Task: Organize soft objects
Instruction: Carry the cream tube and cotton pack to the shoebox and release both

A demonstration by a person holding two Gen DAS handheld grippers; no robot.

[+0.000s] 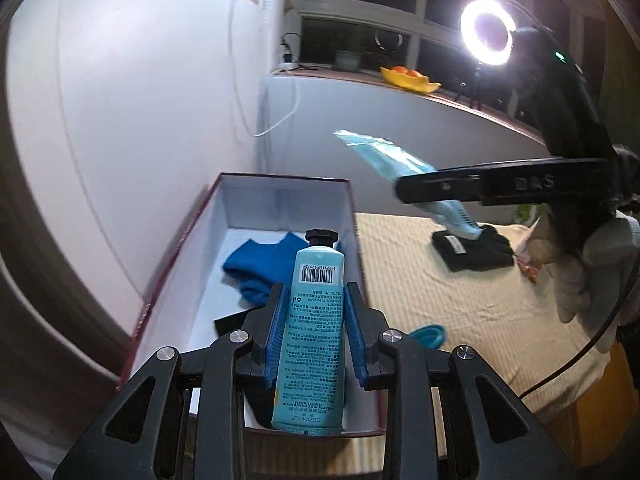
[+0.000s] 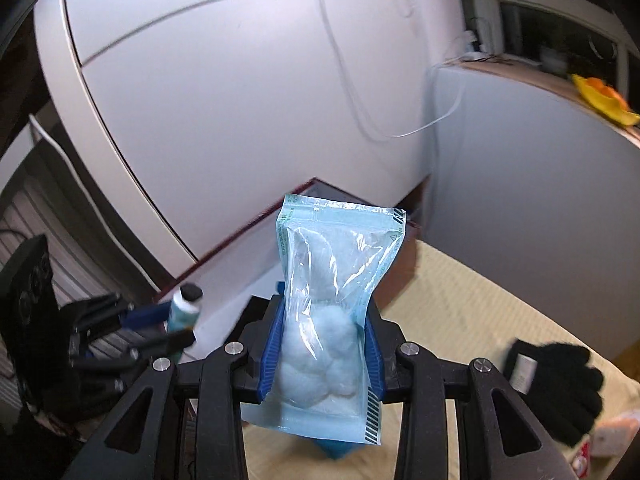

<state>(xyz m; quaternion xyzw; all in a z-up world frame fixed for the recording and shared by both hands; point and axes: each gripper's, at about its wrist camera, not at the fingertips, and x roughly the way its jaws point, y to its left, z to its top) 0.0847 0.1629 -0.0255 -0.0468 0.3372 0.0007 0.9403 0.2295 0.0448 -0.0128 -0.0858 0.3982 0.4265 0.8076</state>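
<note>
My left gripper (image 1: pixel 316 304) is shut on a teal hand-cream tube (image 1: pixel 316 320) with a black cap, held above the open white-lined box (image 1: pixel 280 200). A blue cloth (image 1: pixel 260 268) lies inside the box. My right gripper (image 2: pixel 324 320) is shut on a clear blue-edged bag of cotton balls (image 2: pixel 328 300), held above the table beside the box. In the left wrist view the right gripper (image 1: pixel 404 188) and its bag (image 1: pixel 384 156) show in the air to the right. In the right wrist view the left gripper (image 2: pixel 176 320) and the tube (image 2: pixel 182 312) show at left.
A black glove (image 2: pixel 560 376) lies on the beige tablecloth (image 1: pixel 460 292) at right, next to a pink package (image 2: pixel 612 436). A teal item (image 1: pixel 428 334) lies beside the box. A bright ring light (image 1: pixel 486 32) and a yellow fruit dish (image 1: pixel 408 78) stand on the sill.
</note>
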